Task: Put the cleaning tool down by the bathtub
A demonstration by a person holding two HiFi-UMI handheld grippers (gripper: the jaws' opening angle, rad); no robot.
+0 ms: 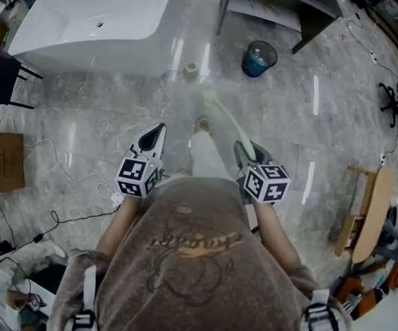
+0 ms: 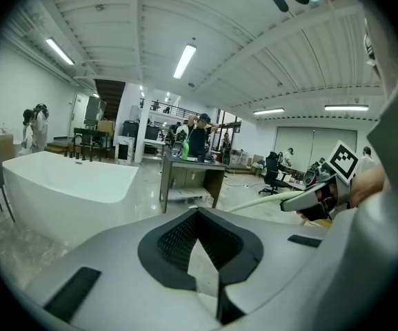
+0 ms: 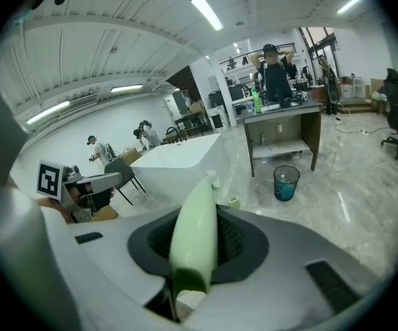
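Observation:
The white bathtub (image 1: 95, 26) stands at the far left, ahead of me, and shows in both gripper views (image 2: 67, 192) (image 3: 178, 161). The cleaning tool (image 1: 223, 112) is a long pale-green handle. My right gripper (image 1: 242, 150) is shut on its near end, and the rest slants out over the floor toward the tub. In the right gripper view the handle (image 3: 195, 233) runs straight out between the jaws. My left gripper (image 1: 158, 131) is held level beside it, shut, with nothing in it. A small green item (image 1: 190, 71) sits on the floor at the tub's foot.
A blue-lined waste bin (image 1: 259, 58) stands by a dark desk (image 1: 281, 5) at the far right. A black chair (image 1: 2, 78), a cardboard box (image 1: 2, 161) and loose cables (image 1: 67, 171) lie left. A wooden chair (image 1: 367, 216) is at the right. People stand far off.

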